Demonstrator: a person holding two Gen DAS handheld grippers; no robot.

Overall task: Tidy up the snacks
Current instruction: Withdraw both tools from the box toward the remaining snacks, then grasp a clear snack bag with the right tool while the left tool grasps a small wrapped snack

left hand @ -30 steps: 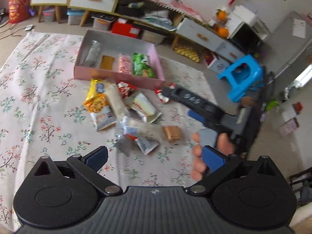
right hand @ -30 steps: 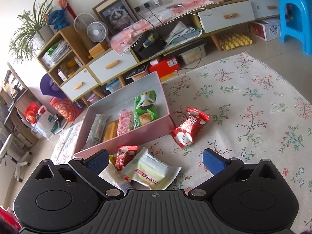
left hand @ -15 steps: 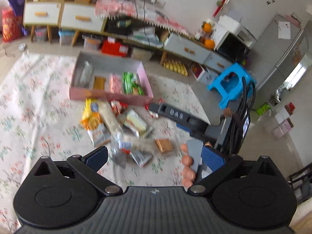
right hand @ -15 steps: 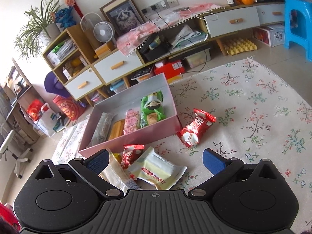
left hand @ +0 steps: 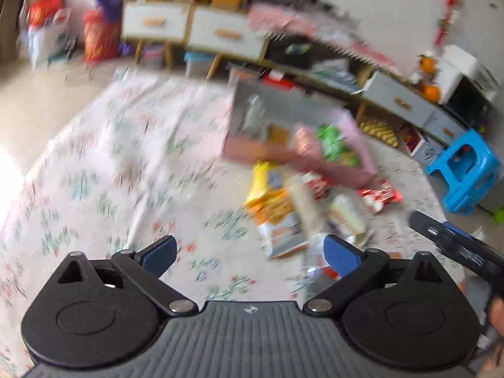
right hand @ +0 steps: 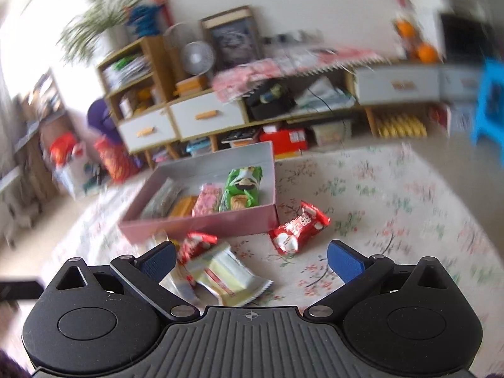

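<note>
A pink box (right hand: 201, 223) on the floral cloth holds a green packet (right hand: 242, 187), a pink packet (right hand: 206, 203) and others; it also shows blurred in the left wrist view (left hand: 302, 157). Loose snacks lie in front of it: a red packet (right hand: 299, 226), a pale yellow packet (right hand: 226, 278), and an orange-yellow bag (left hand: 274, 211). My left gripper (left hand: 249, 253) is open and empty above the cloth, left of the pile. My right gripper (right hand: 250, 261) is open and empty above the pale yellow packet. The right gripper's body (left hand: 456, 249) shows at the right of the left wrist view.
Low cabinets with white drawers (right hand: 204, 116) and clutter line the wall behind the box. A blue plastic stool (left hand: 466, 173) stands off the cloth to the right. The floral cloth (left hand: 110, 173) stretches wide to the left.
Both views have swung and blurred. The left gripper has turned left, so the pile now lies to the right. The right gripper has drawn back and tilted up slightly. Both stay open.
</note>
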